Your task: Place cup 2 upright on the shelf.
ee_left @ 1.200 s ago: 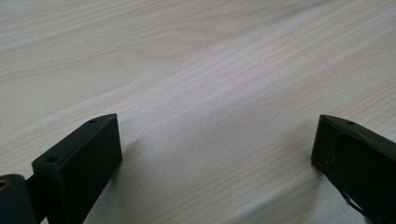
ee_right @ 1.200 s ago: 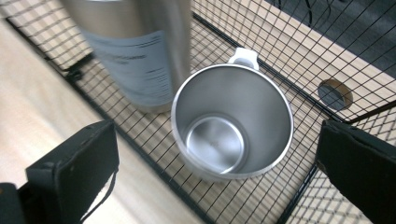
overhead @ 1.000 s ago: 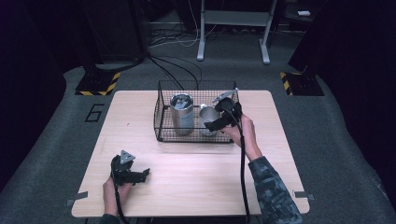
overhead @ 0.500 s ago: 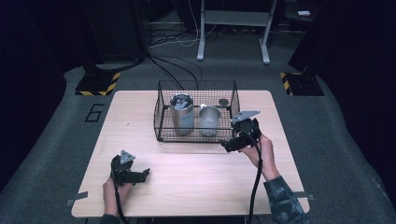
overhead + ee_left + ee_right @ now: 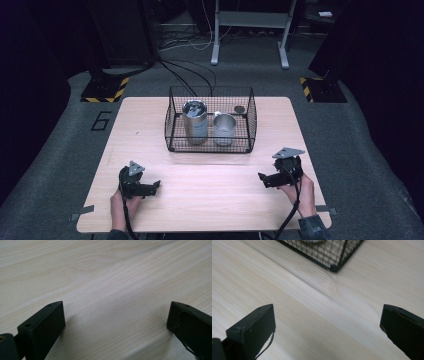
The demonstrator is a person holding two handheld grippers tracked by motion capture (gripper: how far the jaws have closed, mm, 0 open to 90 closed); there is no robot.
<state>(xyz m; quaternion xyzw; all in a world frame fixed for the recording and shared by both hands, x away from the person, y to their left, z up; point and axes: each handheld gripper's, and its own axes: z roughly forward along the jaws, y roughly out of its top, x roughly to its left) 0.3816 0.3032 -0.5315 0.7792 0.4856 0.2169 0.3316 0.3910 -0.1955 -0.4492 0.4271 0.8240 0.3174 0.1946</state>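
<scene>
Wire basket (image 5: 210,120) at 12 o'clock held two metal cups (image 5: 224,129) – loading judged complete; left gripper (image 5: 150,187) and right gripper (image 5: 264,179) rested wide open, empty

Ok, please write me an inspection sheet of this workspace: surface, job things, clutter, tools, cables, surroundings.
Surface: light wooden table, bare at the front.
Job's things: black wire basket holds a tall metal can, a shorter metal cup and a small dark round item at its back right.
Clutter: nothing seen.
Tools: left tool and right tool open, holding nothing, low at the table's front.
Cables: one trails from each tool; more lie on the floor behind.
Surroundings: grey floor, a hazard-striped block, metal stand legs.
</scene>
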